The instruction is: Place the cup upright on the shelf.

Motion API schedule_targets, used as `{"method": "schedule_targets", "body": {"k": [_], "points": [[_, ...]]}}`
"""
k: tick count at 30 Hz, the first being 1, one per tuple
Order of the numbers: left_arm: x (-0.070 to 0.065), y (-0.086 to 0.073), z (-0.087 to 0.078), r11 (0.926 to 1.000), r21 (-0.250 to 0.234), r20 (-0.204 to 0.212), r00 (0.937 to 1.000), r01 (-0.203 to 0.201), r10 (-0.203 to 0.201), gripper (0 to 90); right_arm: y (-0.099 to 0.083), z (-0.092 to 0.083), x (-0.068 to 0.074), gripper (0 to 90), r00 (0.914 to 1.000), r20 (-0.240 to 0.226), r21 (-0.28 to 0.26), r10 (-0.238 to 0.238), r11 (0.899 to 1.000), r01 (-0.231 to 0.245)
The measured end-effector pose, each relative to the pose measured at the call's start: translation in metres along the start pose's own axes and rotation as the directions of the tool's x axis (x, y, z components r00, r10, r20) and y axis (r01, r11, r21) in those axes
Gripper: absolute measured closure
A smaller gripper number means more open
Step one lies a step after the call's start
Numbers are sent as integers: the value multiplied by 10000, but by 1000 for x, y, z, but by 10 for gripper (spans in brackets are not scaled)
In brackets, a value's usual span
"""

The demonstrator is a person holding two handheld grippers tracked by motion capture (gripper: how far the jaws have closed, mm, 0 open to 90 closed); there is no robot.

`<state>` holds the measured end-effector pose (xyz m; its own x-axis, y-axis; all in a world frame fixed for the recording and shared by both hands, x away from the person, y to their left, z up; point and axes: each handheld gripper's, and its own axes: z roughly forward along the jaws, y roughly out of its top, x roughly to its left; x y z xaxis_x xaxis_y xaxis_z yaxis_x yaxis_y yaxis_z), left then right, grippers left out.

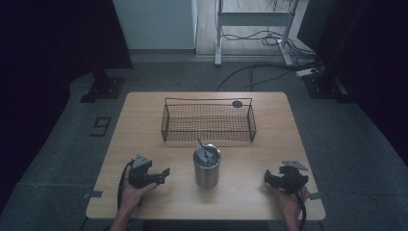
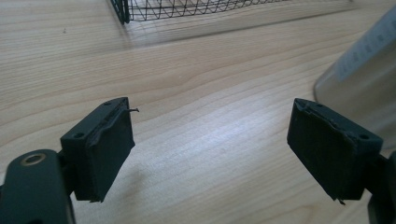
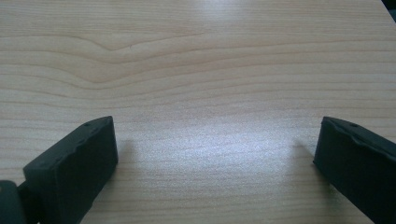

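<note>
A steel tumbler (image 1: 207, 166) with a straw in its lid stands upright near the middle of the wooden table (image 1: 144, 125). Behind it sits a black wire basket (image 1: 208, 120), long side facing me. My left gripper (image 1: 166, 174) rests low at the front left, open, pointing toward the tumbler; the tumbler's side (image 2: 359, 65) fills the right edge of the left gripper view beside the open gripper (image 2: 210, 144). My right gripper (image 1: 267, 178) sits at the front right, open, with bare wood between its jaws (image 3: 215, 154).
A small dark round object (image 1: 237, 103) lies by the basket's far right corner. A corner of the basket (image 2: 140, 9) is seen at the top of the left gripper view. Desk legs and cables (image 1: 260, 38) stand on the floor beyond the table.
</note>
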<state>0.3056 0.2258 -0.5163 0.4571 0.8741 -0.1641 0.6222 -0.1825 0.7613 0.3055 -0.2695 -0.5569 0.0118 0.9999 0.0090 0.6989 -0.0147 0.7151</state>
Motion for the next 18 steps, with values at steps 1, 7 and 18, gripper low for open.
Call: {"method": "schedule_targets", "body": {"k": [1, 7, 18], "points": [[0, 0, 0, 10000, 0, 0, 10000, 0, 0, 147, 0, 0, 0, 0, 10000, 0, 0, 0, 10000, 0], [-22, 11, -8, 9975, -197, 331, 9971, -686, 692, 140, 0, 0, 0, 0, 10000, -5, 16, -16, 10000, 16], [-55, 23, -9, 9903, -173, 677, 9880, -1382, 1390, 122, -1, -1, -1, 0, 10000, 1, 17, 18, 10000, -18]]}}
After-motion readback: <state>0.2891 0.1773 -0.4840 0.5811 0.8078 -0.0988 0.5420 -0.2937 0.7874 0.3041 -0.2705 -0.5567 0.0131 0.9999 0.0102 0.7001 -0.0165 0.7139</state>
